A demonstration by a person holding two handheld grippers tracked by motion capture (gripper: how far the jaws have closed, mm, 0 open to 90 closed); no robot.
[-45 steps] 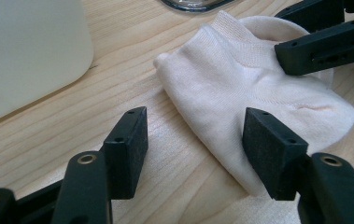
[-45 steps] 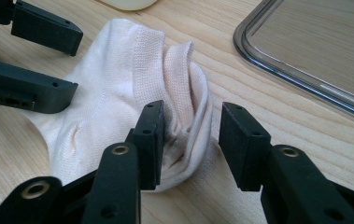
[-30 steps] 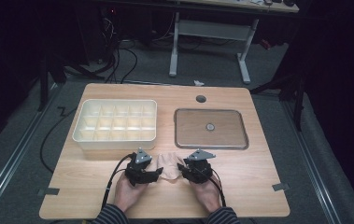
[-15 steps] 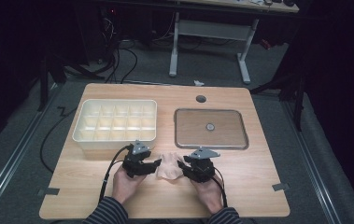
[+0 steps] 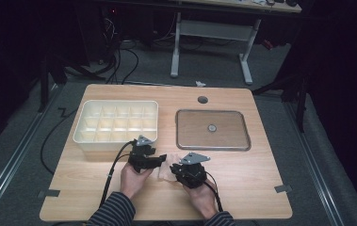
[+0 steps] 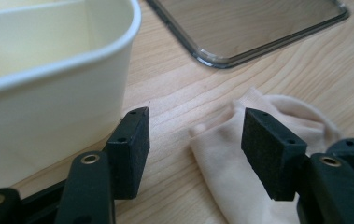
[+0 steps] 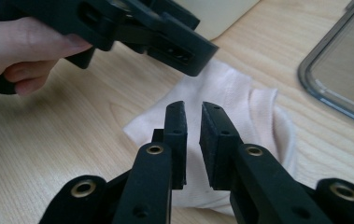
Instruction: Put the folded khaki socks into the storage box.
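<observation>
A pale pink cloth (image 5: 166, 171) lies crumpled on the wooden table between my two grippers. My left gripper (image 5: 161, 160) points right at it, jaws open; in the left gripper view (image 6: 195, 140) the cloth (image 6: 226, 158) lies on the table under and beyond the right jaw. My right gripper (image 5: 175, 170) points left toward the cloth. In the right gripper view (image 7: 193, 122) its jaws stand almost together with a thin gap and nothing between them, just above the cloth (image 7: 244, 102). The left gripper (image 7: 165, 37) hovers over the cloth's far edge there.
A cream bin (image 5: 115, 137) with several compartments stands just behind the left gripper, its wall (image 6: 48, 102) close to the left jaw. A metal-rimmed tray (image 5: 214, 112) lies at the back right. A round hole (image 5: 202, 100) sits near the table's far edge.
The left gripper has shifted forward and turned right toward the cloth, jaws now over its edge. The right gripper has barely moved.
</observation>
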